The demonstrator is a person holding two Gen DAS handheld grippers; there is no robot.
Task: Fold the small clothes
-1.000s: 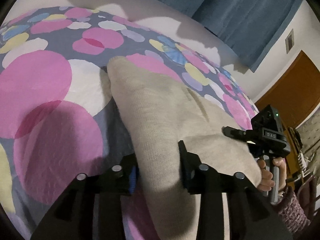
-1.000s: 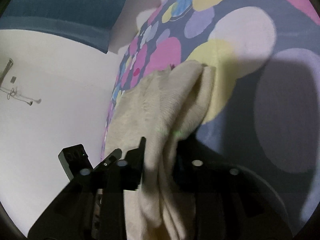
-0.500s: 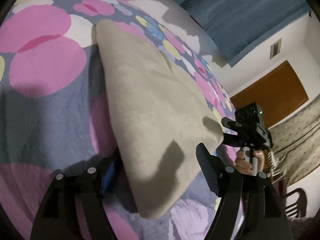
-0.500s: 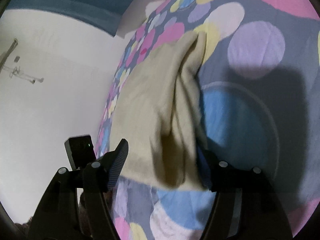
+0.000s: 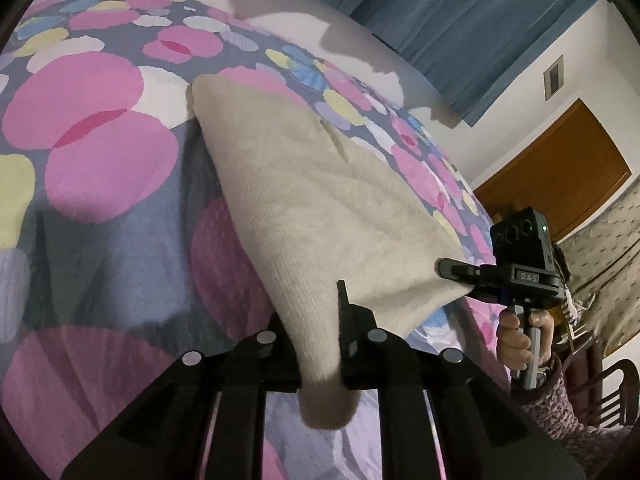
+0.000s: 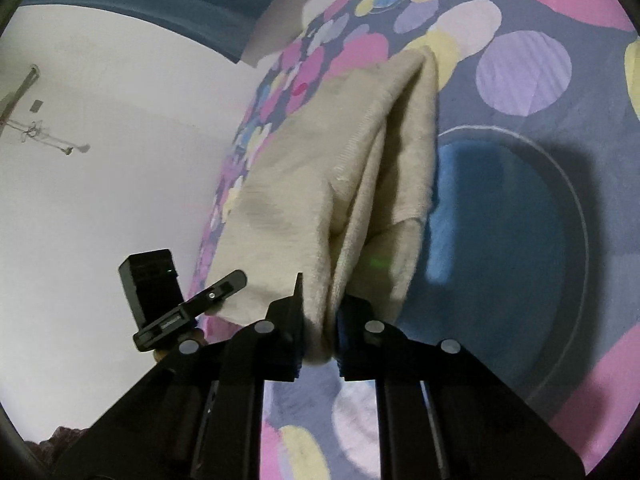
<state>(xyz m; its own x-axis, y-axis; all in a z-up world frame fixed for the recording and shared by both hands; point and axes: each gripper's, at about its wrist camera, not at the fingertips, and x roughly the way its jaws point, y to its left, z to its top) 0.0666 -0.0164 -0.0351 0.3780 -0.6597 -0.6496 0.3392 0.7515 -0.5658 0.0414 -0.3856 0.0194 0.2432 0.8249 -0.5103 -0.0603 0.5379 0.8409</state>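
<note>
A beige knit garment (image 5: 320, 200) lies lengthwise on a bed with a dotted bedspread (image 5: 100, 240), and its near edge is raised off the cover. My left gripper (image 5: 316, 336) has its jaws closing, and its pads pinch the garment's near left corner, which droops below them. My right gripper (image 6: 320, 308) is closing too, pinching the bunched near right corner of the garment (image 6: 304, 168). In each wrist view the other gripper shows at the cloth's opposite corner: the right gripper (image 5: 460, 284) and the left gripper (image 6: 216, 300).
A person's hand (image 5: 516, 340) in a knit sleeve holds the right gripper's handle. Blue curtains (image 5: 440, 12) hang behind the bed. A wooden door (image 5: 560, 168) and a chair (image 5: 612, 392) stand to the right. A white wall (image 6: 100, 200) lies past the bed's left side.
Half a second ago both grippers stood wide open around the garment's near edge. Now both have closed on its corners, and that edge is lifted slightly off the bedspread.
</note>
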